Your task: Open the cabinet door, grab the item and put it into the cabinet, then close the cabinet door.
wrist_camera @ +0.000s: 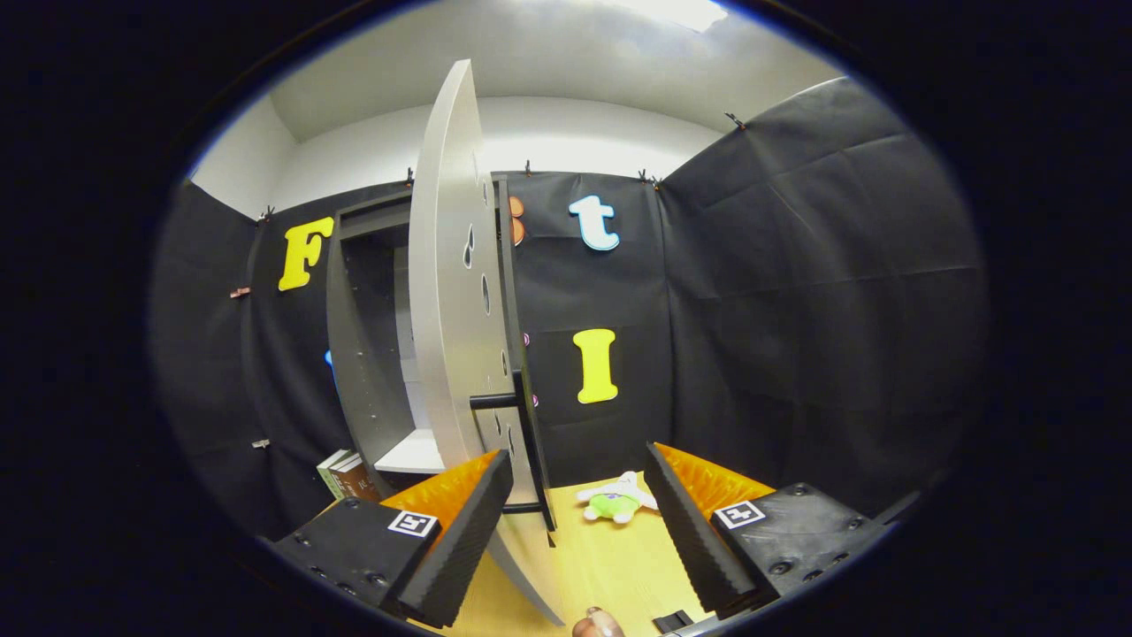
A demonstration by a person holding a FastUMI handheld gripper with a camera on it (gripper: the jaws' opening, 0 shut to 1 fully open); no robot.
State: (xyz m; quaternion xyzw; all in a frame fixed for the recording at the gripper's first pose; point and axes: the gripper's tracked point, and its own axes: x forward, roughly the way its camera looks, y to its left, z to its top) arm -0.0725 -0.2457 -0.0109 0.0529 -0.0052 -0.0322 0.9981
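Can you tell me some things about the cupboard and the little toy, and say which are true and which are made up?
1. The cabinet door is open. True.
2. The plush toy is inside the cabinet. False: it lies on the wooden table, ahead of the gripper.
3. The gripper is shut on the toy. False: it is open and holds nothing.
4. Books stand beside the cabinet. True.

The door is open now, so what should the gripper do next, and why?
Probably move ahead toward the plush toy on the table. The cabinet door already stands swung open, the gripper is open and holds nothing, and the toy lies just beyond its fingers.
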